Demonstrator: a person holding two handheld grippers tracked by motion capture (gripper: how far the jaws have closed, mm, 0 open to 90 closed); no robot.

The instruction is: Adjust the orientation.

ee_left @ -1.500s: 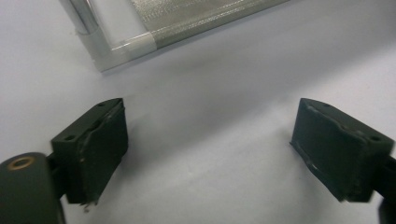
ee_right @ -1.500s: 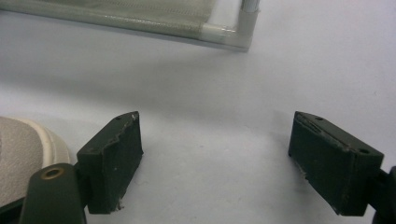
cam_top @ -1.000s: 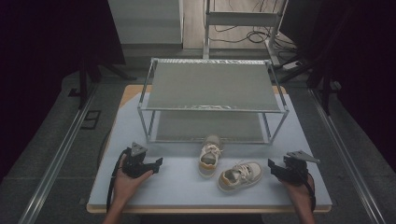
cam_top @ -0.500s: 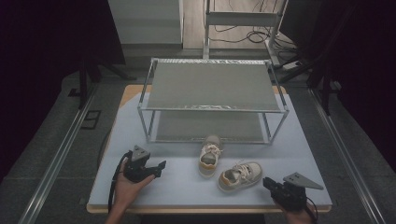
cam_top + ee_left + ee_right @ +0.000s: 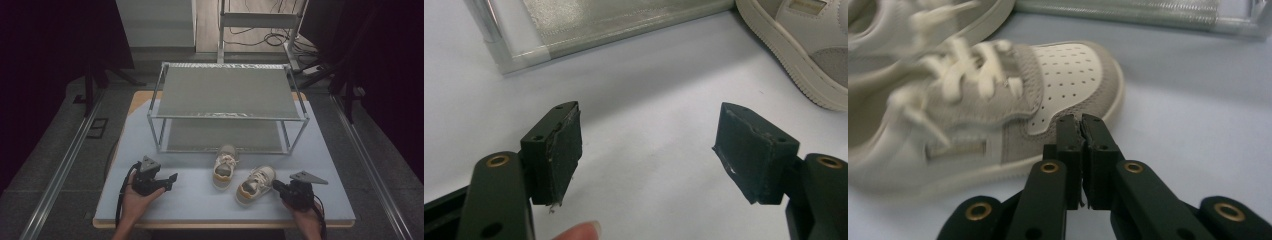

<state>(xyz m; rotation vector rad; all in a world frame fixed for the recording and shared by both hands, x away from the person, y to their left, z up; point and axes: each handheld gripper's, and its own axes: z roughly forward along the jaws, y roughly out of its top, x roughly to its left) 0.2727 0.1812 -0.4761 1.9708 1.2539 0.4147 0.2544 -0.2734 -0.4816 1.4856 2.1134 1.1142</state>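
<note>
Two small cream and grey sneakers lie on the white table in front of a metal shoe rack. The left sneaker points toward the rack; the right sneaker lies angled beside it. My right gripper is shut with nothing between its jaws, its tips just short of the right sneaker. My left gripper rests at the front left, open and empty, well apart from the shoes. The left gripper faces bare table, with a sneaker's sole at the upper right.
The two-shelf rack fills the back half of the table; its lower shelf sits just behind the shoes. A rack leg and bottom rail lie ahead of the left gripper. Dark floor and rails surround the table.
My right gripper dropped toward the front edge, then moved left up to the right sneaker. My left gripper shifted slightly forward. The shoes stayed put.
</note>
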